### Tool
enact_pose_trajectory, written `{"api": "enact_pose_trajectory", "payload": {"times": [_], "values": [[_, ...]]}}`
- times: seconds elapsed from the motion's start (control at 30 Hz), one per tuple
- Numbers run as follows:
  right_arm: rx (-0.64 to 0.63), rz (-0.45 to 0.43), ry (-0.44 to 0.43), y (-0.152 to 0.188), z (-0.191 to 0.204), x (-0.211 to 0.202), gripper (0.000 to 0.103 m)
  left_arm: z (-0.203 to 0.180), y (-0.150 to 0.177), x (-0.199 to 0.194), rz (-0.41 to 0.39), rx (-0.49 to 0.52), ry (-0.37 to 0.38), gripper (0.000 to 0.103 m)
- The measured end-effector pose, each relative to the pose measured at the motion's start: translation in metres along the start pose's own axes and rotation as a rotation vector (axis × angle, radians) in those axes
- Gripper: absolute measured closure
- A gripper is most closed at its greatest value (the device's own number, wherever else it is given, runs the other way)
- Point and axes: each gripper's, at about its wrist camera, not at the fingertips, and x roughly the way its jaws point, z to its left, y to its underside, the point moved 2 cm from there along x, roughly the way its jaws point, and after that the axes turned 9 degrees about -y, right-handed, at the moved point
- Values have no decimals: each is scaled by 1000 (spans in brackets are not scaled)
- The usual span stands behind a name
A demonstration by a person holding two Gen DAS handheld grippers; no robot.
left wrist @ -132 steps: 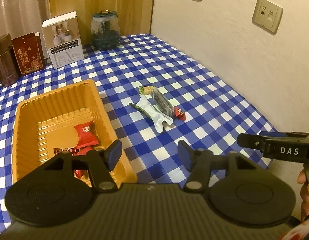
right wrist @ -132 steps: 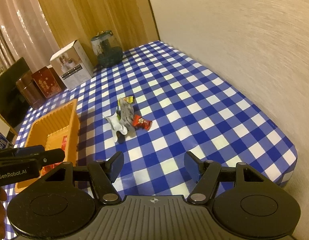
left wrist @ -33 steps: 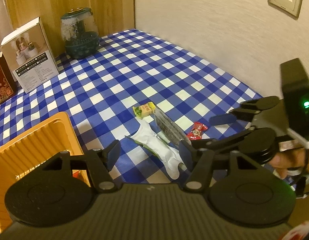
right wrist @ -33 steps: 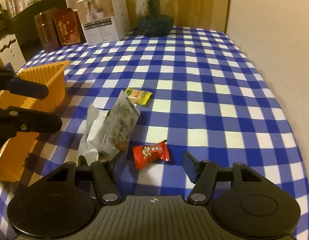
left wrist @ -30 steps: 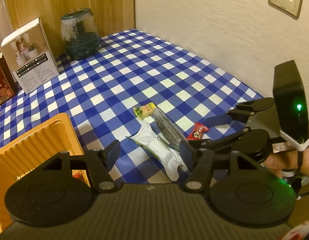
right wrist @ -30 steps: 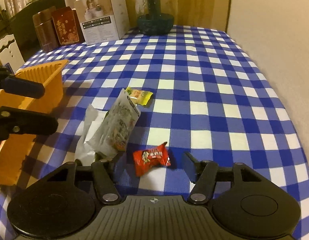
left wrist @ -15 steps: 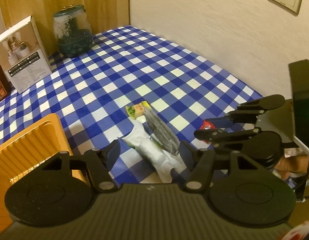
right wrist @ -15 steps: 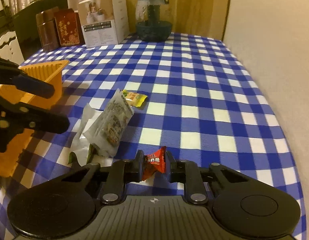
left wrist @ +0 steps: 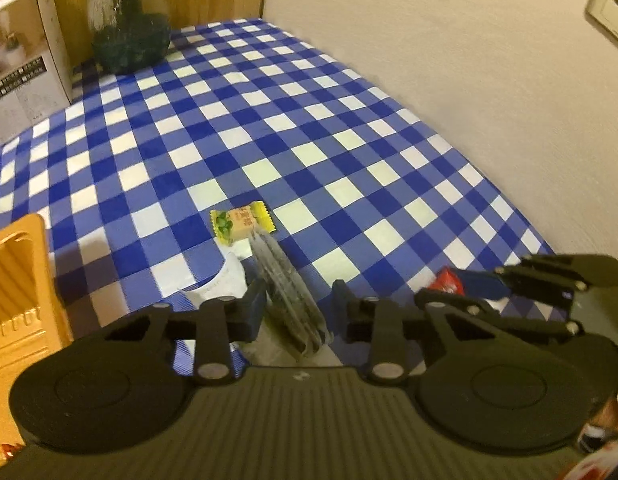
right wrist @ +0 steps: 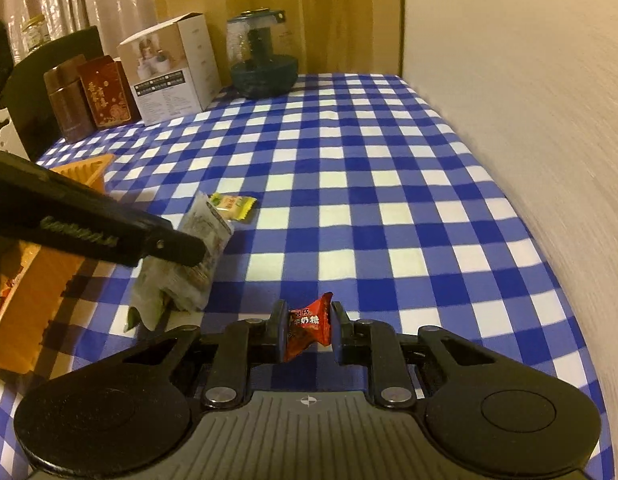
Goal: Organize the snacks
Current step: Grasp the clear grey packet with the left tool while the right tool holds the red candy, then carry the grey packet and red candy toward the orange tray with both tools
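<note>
On the blue checked tablecloth a clear snack packet (left wrist: 289, 300) stands on edge between the fingers of my left gripper (left wrist: 299, 308). Its jaws are closing around the packet, and a thin gap still shows at the right pad. A white wrapper (left wrist: 225, 284) lies by the left finger, and a yellow candy (left wrist: 243, 222) just beyond. My right gripper (right wrist: 307, 328) is shut on a red candy (right wrist: 307, 326), held a little above the cloth. One left finger (right wrist: 169, 246) crosses the packet (right wrist: 201, 248) in the right wrist view. The orange tray (left wrist: 17, 280) stands at the left.
At the table's far end stand a white box (right wrist: 169, 68), a glass jar (right wrist: 263, 60), a red box (right wrist: 107, 92) and a brown tin (right wrist: 67, 100). A wall (right wrist: 529, 120) runs along the table's right edge. Red candies lie in the tray (right wrist: 29, 280).
My right gripper shut on the red candy and lifted it off the cloth. My left gripper came down and forward over the clear packet, and its jaws narrowed around it.
</note>
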Motion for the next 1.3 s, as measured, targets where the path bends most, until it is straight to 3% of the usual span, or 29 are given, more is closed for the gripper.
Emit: {"api": "enact_pose_trajectory", "payload": {"times": [0.2, 0.43, 0.77, 1.3], "values": [[12, 3, 2, 5, -4, -3, 81, -3, -2, 16, 33, 19, -48, 76], [30, -6, 0, 4, -1, -11, 82, -8, 0, 6, 20, 46, -60, 83], [76, -14, -12, 3, 15, -33, 81, -21, 24, -38, 4, 41, -15, 84], [102, -4, -19, 14, 69, -79, 81, -12, 70, -125, -41, -52, 14, 84]]}}
